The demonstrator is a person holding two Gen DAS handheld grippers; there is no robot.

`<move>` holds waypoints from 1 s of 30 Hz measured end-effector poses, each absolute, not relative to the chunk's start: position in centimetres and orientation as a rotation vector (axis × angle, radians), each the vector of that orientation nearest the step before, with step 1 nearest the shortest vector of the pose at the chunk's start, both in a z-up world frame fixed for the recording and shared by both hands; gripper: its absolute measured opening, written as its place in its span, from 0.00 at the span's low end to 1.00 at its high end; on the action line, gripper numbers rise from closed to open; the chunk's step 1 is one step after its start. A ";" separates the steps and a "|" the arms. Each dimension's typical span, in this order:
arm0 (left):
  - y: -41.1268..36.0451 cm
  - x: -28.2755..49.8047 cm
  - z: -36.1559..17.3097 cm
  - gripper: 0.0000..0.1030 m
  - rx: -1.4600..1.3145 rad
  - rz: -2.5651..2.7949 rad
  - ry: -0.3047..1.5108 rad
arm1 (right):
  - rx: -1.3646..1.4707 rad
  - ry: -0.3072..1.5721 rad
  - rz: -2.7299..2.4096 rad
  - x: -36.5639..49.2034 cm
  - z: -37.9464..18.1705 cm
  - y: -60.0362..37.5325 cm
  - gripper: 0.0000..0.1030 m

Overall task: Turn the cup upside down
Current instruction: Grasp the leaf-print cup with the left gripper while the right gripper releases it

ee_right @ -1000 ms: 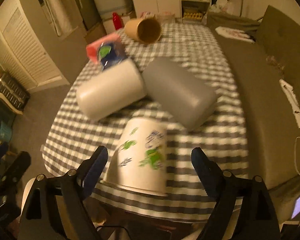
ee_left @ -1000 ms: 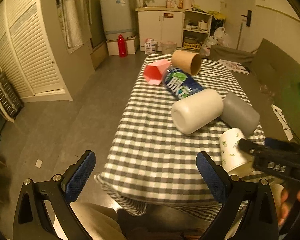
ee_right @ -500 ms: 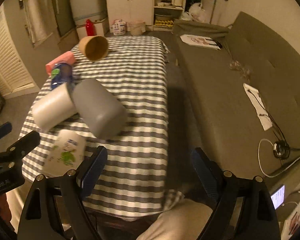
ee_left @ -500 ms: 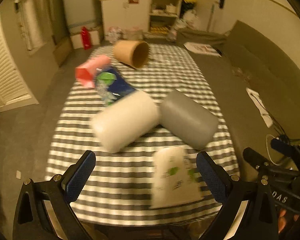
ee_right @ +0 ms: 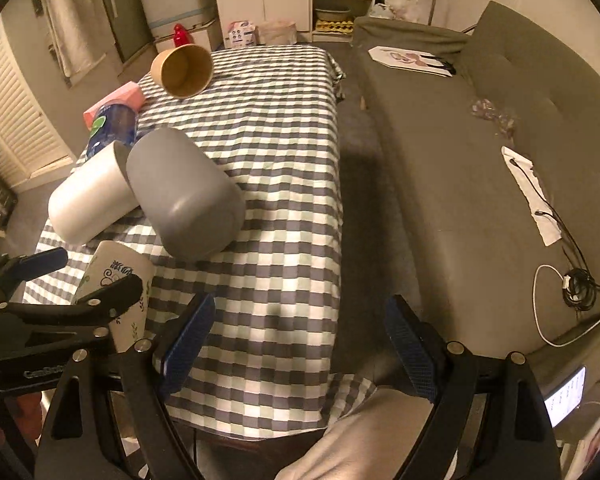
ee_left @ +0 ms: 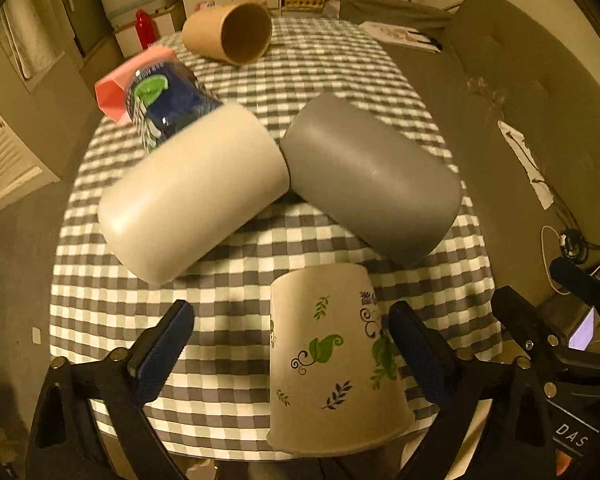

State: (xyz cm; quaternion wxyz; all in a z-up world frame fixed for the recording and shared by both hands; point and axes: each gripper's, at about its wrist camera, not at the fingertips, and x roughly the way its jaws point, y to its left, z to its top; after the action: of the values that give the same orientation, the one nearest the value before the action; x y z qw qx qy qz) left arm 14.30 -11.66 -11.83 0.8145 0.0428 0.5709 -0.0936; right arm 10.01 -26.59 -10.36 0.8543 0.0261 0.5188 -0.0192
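A white paper cup with green leaf prints [ee_left: 332, 364] lies on its side at the near edge of the checked table [ee_left: 340, 72], mouth toward me. My left gripper [ee_left: 292, 352] is open with the cup between its fingers, its right pad [ee_left: 416, 356] close to the cup's side. In the right wrist view the same cup [ee_right: 120, 284] shows at lower left behind the left gripper's finger. My right gripper [ee_right: 300, 344] is open and empty over the table's near right corner.
A white cup [ee_left: 192, 196] and a grey cup [ee_left: 372, 184] lie on their sides mid-table. A blue printed cup [ee_left: 164, 100], a pink cup [ee_left: 116, 88] and a brown paper cup [ee_left: 232, 32] lie farther back. A grey sofa [ee_right: 480, 152] runs along the table's right.
My left gripper has swung right and come down over the leaf-print cup, which now sits between its fingers. My right gripper has moved right, off that cup, to the table's corner.
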 end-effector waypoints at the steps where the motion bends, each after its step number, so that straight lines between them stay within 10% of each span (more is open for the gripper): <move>1: -11.6 14.4 -12.0 0.88 0.076 -0.208 1.229 | 0.054 1.093 -0.037 10.1 -10.5 -26.5 0.84; 5: -11.4 14.6 -12.7 0.63 0.037 -0.231 1.280 | 0.049 1.096 -0.032 10.1 -10.7 -26.1 0.84; 30: -9.3 10.7 -11.4 0.63 0.101 -0.154 0.821 | 0.024 1.093 -0.058 7.4 -10.7 -25.6 0.84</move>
State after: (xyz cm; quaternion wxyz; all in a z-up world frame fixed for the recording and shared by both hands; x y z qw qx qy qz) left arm 10.69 -9.33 -11.36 0.9128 0.0492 0.3984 -0.0748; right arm 7.41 -25.58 -10.69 0.8540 0.0114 0.5194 -0.0277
